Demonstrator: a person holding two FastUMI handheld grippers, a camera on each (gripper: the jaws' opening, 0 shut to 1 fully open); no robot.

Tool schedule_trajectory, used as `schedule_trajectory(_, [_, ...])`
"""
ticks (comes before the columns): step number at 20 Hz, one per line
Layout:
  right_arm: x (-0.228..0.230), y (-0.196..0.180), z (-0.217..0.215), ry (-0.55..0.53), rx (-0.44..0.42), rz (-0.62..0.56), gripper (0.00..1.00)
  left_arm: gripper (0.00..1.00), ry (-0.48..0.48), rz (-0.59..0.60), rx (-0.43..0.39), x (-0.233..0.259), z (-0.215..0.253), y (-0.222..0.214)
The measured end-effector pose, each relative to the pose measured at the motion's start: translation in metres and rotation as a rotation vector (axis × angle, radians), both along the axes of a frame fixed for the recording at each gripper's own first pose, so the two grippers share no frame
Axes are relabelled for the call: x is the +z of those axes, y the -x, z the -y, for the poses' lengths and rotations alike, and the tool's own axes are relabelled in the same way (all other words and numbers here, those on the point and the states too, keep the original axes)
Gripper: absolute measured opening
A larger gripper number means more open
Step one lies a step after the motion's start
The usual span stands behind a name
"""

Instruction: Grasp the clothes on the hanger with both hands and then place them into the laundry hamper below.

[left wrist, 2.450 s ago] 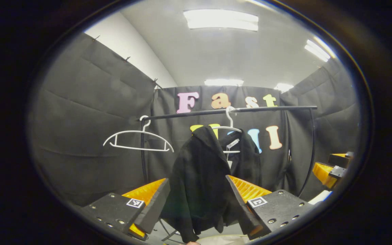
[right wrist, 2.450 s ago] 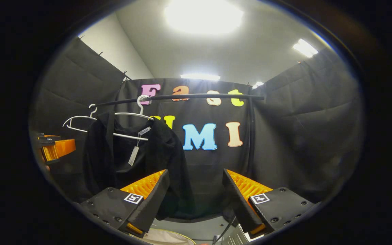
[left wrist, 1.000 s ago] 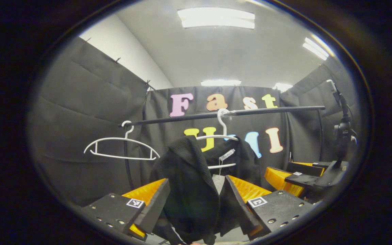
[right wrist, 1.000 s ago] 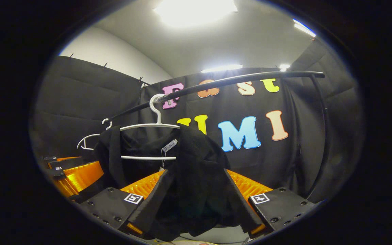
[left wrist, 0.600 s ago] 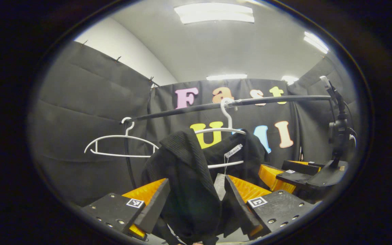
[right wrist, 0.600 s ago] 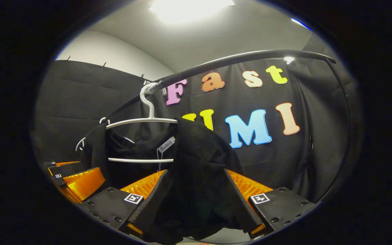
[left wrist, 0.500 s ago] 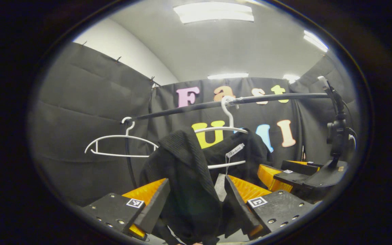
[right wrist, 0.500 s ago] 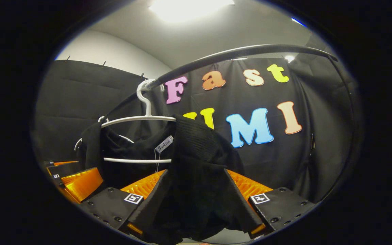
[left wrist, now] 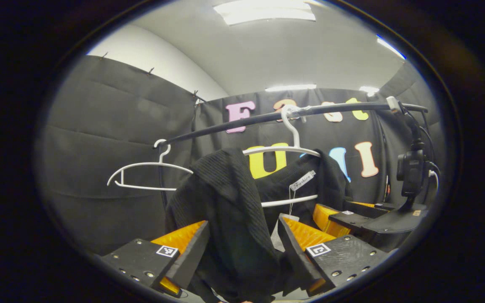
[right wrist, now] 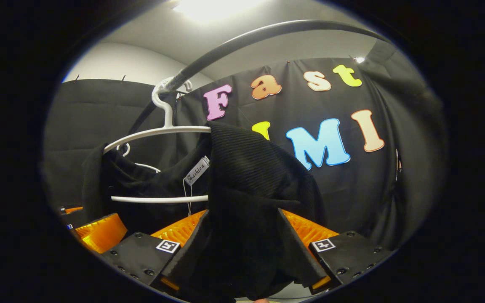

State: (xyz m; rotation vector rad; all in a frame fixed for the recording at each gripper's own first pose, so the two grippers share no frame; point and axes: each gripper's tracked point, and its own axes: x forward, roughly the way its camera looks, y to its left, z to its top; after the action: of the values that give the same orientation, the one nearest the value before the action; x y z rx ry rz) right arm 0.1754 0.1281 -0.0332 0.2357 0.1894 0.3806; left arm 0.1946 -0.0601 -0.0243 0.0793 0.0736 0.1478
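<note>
I have the black knit garment (left wrist: pixel 225 198) hanging on the white hanger (left wrist: pixel 286 149), whose hook sits over the black rail (left wrist: pixel 225 128) near its middle; a bare white hanger (left wrist: pixel 145 174) hangs further left on the same rail. My left tongs (left wrist: pixel 242 248) stand wide, one garment shoulder draped down between the fingers, which have not closed on it. My right tongs (right wrist: pixel 242 248) are wide too, straddling the other shoulder, with cloth bunched in the gap. I've set one tool on each shoulder so the garment should lift off the hanger evenly rather than drag one side. The right tool also shows at the far right of the left gripper view. A paper tag (right wrist: pixel 196 170) dangles at the collar. I can't make out the hamper.
</note>
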Motion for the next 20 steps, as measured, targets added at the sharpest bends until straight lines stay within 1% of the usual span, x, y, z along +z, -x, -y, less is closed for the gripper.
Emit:
schedule_trajectory(2, [-0.002,-0.006,0.000,0.001,-0.021,-0.007,0.98,0.94,0.001,-0.004,0.017,-0.003,0.000,-0.004])
schedule_trajectory(6, [-0.008,-0.018,-0.003,-0.018,-0.031,-0.023,0.98,0.94,-0.007,-0.021,0.064,-0.011,-0.009,-0.010])
schedule_trajectory(7, [-0.010,-0.020,-0.003,-0.022,-0.031,-0.031,0.89,0.91,-0.008,-0.026,0.080,-0.014,-0.013,-0.011])
schedule_trajectory(8, [-0.013,-0.022,-0.006,-0.029,-0.025,-0.044,0.91,0.87,-0.007,-0.033,0.088,-0.016,-0.015,-0.013])
schedule_trajectory(9, [-0.015,-0.023,-0.008,-0.036,-0.015,-0.055,0.86,0.75,-0.004,-0.041,0.092,-0.018,-0.015,-0.015])
schedule_trajectory(10, [-0.016,-0.026,-0.010,-0.039,-0.010,-0.064,0.74,0.72,-0.003,-0.055,0.087,-0.022,-0.015,-0.016])
schedule_trajectory(11, [-0.018,-0.030,-0.007,-0.030,-0.019,-0.066,0.54,0.71,-0.008,-0.072,0.082,-0.024,-0.014,-0.017])
schedule_trajectory(12, [-0.019,-0.034,-0.002,-0.017,-0.030,-0.062,0.39,0.70,-0.027,-0.080,0.087,-0.024,-0.016,-0.017])
schedule_trajectory(13, [-0.017,-0.037,0.002,-0.006,-0.042,-0.052,0.25,0.57,-0.046,-0.074,0.116,-0.022,-0.025,-0.015])
schedule_trajectory(14, [-0.016,-0.037,0.002,0.011,-0.049,-0.041,0.10,0.44,-0.043,-0.073,0.099,-0.020,-0.024,-0.015])
schedule_trajectory(15, [-0.016,-0.035,0.002,0.038,-0.043,-0.033,0.04,0.31,-0.042,-0.069,0.096,-0.020,-0.024,-0.014])
schedule_trajectory(16, [-0.014,-0.032,0.004,0.056,-0.045,-0.018,0.04,0.19,-0.055,-0.051,0.117,-0.012,-0.032,-0.009])
schedule_trajectory(17, [-0.007,-0.037,0.011,0.062,-0.072,0.015,0.07,0.08,-0.069,-0.034,0.130,-0.006,-0.038,-0.006])
schedule_trajectory(18, [-0.003,-0.034,0.016,0.064,-0.087,0.033,0.01,0.07,-0.078,-0.023,0.121,-0.002,-0.036,-0.004])
schedule_trajectory(19, [0.002,-0.037,0.022,0.064,-0.112,0.051,0.00,0.04,-0.092,-0.022,0.109,0.003,-0.032,-0.003])
schedule_trajectory(20, [0.008,-0.039,0.029,0.060,-0.139,0.071,0.01,0.02,-0.114,-0.008,0.101,0.009,-0.031,-0.001])
